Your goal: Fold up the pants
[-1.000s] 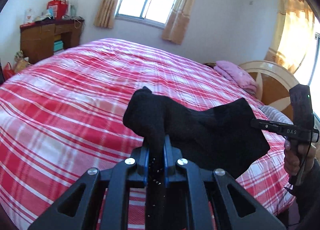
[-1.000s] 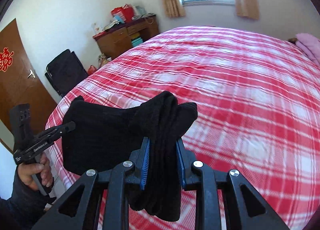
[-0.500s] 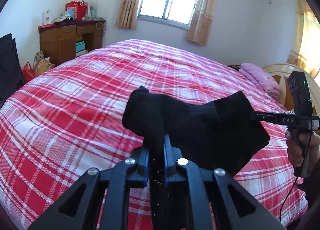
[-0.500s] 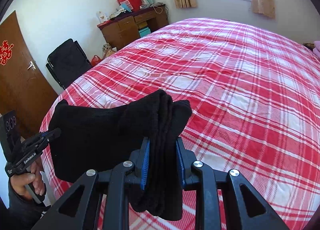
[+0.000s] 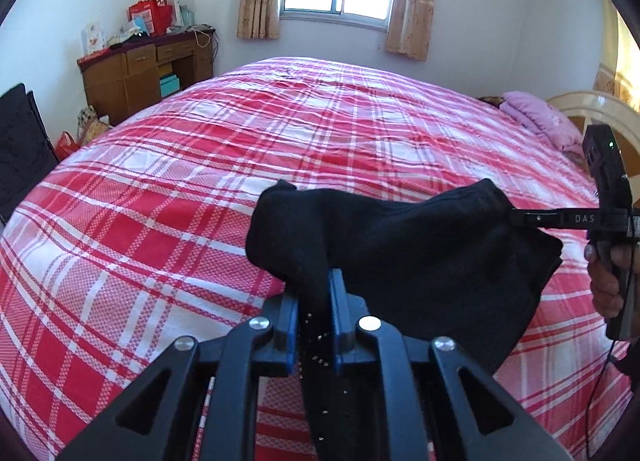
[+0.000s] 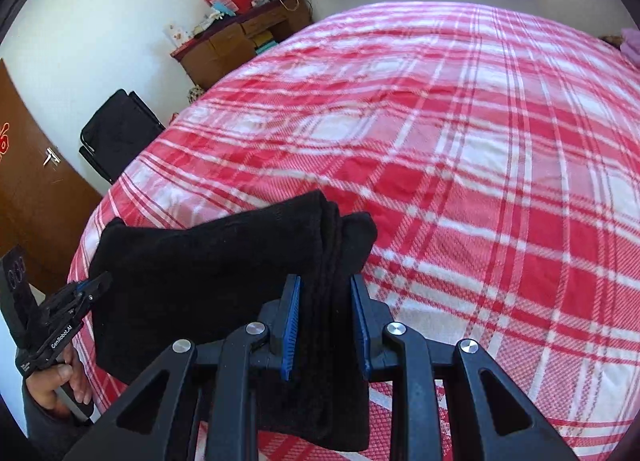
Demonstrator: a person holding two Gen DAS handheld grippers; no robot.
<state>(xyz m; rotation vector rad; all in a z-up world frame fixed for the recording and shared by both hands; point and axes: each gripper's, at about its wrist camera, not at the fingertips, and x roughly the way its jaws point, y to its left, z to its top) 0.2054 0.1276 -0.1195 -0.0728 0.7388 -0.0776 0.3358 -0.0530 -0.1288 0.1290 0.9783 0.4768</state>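
The black pants (image 5: 420, 261) hang folded between my two grippers, held above the near edge of the bed. My left gripper (image 5: 314, 293) is shut on one end of the pants, with cloth bunched above its blue pads. My right gripper (image 6: 326, 301) is shut on the other end, a thick stack of layers (image 6: 332, 245). In the left wrist view the right gripper (image 5: 516, 217) reaches in from the right. In the right wrist view the left gripper (image 6: 102, 285) reaches in from the left. The lower part of the pants is hidden behind the gripper bodies.
A bed with a red and white plaid cover (image 5: 280, 149) fills both views. A pink pillow (image 5: 540, 121) and a cream headboard (image 5: 592, 109) are at the right. A wooden desk (image 5: 144, 69), a black folding chair (image 6: 116, 133) and a brown door (image 6: 28, 189) are at the left.
Both grippers have swung to the left and tilted down toward the bed with the pants still held between them. The grip on the pants has not changed.
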